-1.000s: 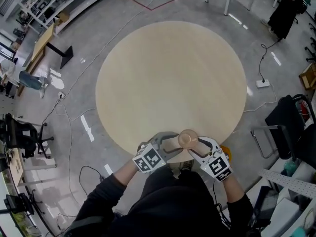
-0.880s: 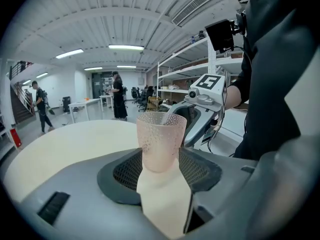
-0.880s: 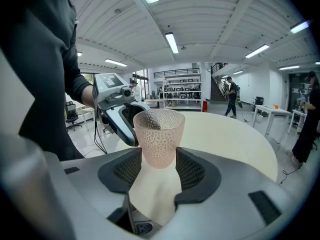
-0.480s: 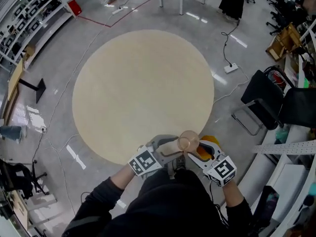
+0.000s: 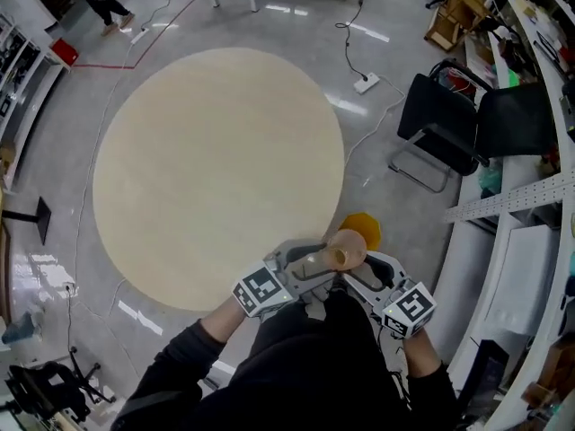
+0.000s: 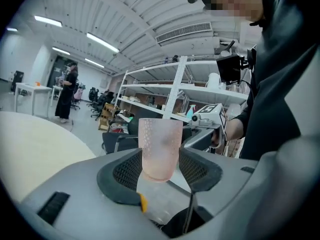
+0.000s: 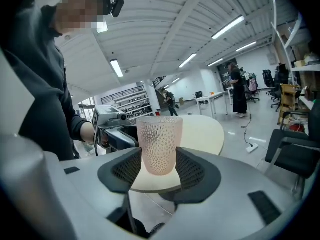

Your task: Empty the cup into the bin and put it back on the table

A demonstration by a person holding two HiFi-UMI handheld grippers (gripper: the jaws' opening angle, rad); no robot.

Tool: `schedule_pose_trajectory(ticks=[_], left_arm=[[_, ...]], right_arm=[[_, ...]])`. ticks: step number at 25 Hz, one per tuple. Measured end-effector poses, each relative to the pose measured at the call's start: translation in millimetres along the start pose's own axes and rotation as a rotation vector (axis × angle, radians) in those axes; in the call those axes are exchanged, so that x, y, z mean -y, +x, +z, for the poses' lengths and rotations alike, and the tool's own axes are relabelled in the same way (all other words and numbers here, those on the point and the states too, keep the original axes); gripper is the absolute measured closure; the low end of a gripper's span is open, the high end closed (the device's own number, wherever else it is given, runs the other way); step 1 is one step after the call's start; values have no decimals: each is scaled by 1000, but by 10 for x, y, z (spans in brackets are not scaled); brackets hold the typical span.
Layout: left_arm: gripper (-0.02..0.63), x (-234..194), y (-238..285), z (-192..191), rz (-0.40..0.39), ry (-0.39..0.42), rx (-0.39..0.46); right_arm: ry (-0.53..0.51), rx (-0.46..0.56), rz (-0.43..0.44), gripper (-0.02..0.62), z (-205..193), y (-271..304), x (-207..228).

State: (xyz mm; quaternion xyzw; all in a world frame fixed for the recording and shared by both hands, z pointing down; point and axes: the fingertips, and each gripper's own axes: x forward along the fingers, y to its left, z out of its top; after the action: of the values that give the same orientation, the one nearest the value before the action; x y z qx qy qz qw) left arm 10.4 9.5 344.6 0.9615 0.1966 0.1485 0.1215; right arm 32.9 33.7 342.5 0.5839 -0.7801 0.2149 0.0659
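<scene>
Left gripper (image 5: 307, 260) is pointing toward 2 o'clock, right gripper (image 5: 361, 272) toward 10 o'clock; both jaw pairs are clamping the cup (image 5: 344, 248).

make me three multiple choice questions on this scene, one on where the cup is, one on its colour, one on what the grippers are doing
1. Where is the cup?
A. held past the edge of the table, next to the bin
B. standing at the table's middle
C. lying inside the bin

2. What colour is the cup?
A. green
B. pale pink
C. black

3. How do the left gripper and the right gripper stand?
A. both open and empty
B. only the left one holds the cup
C. both shut on the cup

Answers:
1 A, since the head view shows the cup beyond the table's rim, beside the orange bin.
2 B, since both gripper views show a pale pink, see-through, dimpled wall.
3 C, since each gripper view shows the cup pinched between that gripper's two pads.
</scene>
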Motion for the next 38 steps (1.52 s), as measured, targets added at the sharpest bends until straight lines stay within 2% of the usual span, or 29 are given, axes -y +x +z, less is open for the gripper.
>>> schedule_pose_trajectory(ticks=[4, 8, 15, 19, 23, 28, 34, 38], left_arm=[[364, 192, 359, 47, -32, -47, -10], [364, 232, 873, 42, -28, -105, -26], [364, 499, 1816, -216, 39, -230, -68], [364, 594, 2177, -363, 68, -298, -87], [364, 581, 2348, -538, 80, -376, -106], [364, 477, 2489, -843, 56, -451, -153], [364, 217, 2658, -1203, 17, -522, -189], [364, 10, 2746, -1588, 17, -566, -215]], right_arm=[[54, 43, -27, 377, -83, -380, 168], [99, 72, -22, 377, -202, -706, 558], [185, 46, 74, 377, -726, -1367, 1148], [225, 8, 117, 377, -972, -1594, 1375], [303, -16, 134, 376, -1176, -1629, 1508], [372, -63, 114, 377, -1482, -1539, 1645], [479, -81, 79, 377, -1849, -1339, 1878], [518, -116, 77, 376, -2201, -1116, 2028]])
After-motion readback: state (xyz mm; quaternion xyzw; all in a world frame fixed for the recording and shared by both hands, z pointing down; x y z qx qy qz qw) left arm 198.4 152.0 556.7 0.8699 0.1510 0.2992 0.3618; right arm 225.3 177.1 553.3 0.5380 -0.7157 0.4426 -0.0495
